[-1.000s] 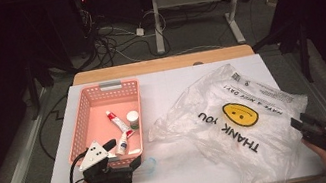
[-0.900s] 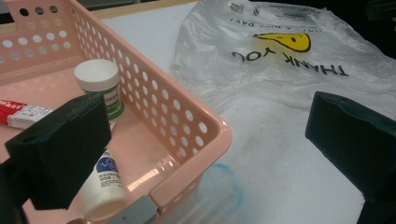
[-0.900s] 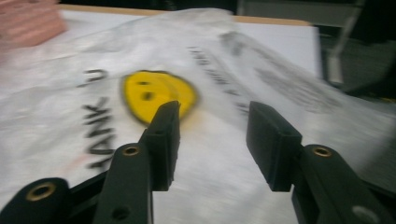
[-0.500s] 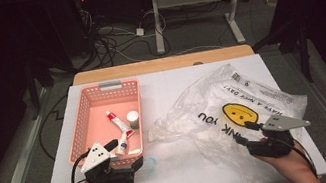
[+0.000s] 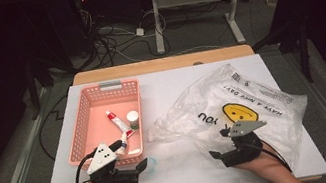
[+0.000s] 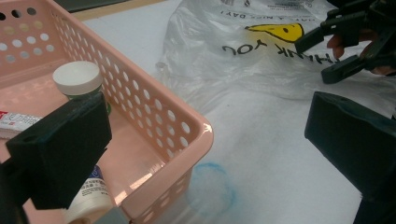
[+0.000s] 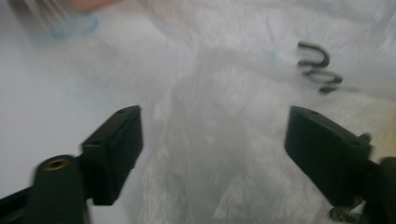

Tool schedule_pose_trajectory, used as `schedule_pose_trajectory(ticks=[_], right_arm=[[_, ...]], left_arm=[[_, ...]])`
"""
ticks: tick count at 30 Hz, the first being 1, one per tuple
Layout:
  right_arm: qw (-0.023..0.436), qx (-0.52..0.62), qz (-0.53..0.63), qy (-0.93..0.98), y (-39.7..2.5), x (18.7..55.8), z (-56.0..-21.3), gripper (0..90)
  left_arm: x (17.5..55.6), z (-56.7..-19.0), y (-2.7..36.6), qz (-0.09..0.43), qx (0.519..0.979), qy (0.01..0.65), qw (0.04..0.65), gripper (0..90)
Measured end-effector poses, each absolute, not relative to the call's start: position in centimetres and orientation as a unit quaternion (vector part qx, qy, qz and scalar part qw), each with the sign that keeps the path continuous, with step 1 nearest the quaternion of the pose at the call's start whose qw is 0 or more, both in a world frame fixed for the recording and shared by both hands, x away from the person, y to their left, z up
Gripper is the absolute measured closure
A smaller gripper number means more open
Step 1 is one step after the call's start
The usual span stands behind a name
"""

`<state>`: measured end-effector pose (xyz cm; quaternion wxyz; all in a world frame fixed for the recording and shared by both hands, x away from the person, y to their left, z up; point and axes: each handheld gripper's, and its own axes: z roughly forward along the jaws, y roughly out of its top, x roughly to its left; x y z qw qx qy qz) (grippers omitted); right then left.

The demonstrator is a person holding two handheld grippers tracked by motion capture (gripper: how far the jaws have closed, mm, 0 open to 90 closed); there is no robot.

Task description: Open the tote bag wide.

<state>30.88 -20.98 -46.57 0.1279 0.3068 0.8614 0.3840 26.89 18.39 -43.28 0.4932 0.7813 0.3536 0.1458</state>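
Right gripper (image 5: 220, 143) now moved in from the table's right edge onto the clear plastic bag (image 5: 254, 101) printed "THANK YOU", jaws wide and empty, left gripper (image 5: 138, 158) gaping, empty, straddling the pink basket (image 5: 86, 125) corner.

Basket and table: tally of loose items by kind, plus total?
Pink basket: 1
Tubes: 2, a red-and-white tube and a white tube with a black cap
White-lidded jar: 1
Clear plastic bag: 1
Hand-held grippers: 2, left hand-held gripper and right hand-held gripper, both open
Total: 7
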Motion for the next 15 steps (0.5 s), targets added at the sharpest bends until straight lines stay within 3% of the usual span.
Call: schedule_pose_trajectory(ticks=[2, 11, 15], right_arm=[[0.129, 0.298, 0.364, 0.873, -20.8, 30.8, -47.1, 37.6], [0.162, 0.324, 0.349, 0.864, -21.7, 32.2, -47.1, 66.0], [0.139, 0.322, 0.357, 0.866, -22.3, 32.3, -47.1, 66.4]], left_arm=[[26.8, -43.2, 18.4, 0.147, 0.78, 0.353, 0.495, 0.0], [26.8, -43.1, 18.7, 0.147, 0.776, 0.356, 0.499, 0.0], [26.8, -42.9, 19.2, 0.149, 0.772, 0.36, 0.502, 0.0]])
